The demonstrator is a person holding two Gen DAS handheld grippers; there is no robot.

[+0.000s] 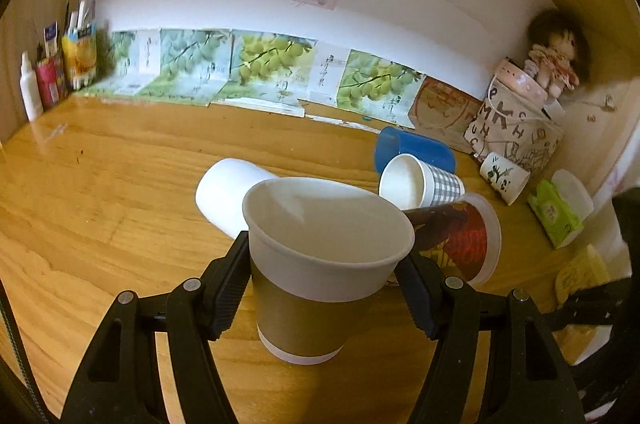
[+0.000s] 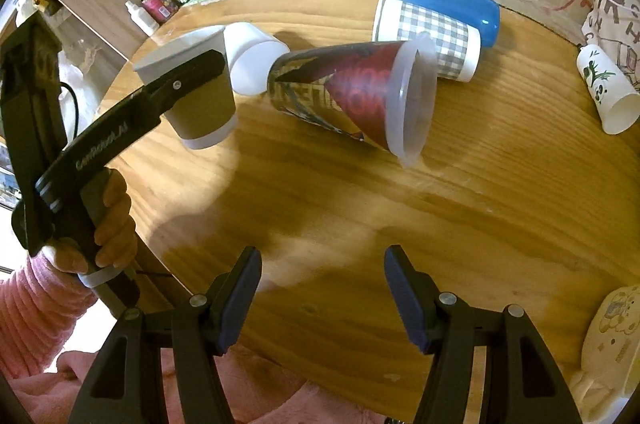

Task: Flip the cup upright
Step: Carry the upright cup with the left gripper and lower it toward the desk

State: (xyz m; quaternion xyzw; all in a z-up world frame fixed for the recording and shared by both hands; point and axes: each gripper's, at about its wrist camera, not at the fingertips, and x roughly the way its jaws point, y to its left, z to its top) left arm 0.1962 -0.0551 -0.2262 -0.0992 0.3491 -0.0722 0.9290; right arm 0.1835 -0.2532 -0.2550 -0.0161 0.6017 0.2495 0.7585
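White print reading approx. "GenRobot.AI" on black left gripper [image 2: 188,75] arm. Scattered caps (M, K, H, C) on beige printed fabric bag [image 1: 516,127] at 2 o'clock.

Warm dim indoor light, soft tabletop [image 2: 480,224] shadows, heavy fisheye edge distortion.
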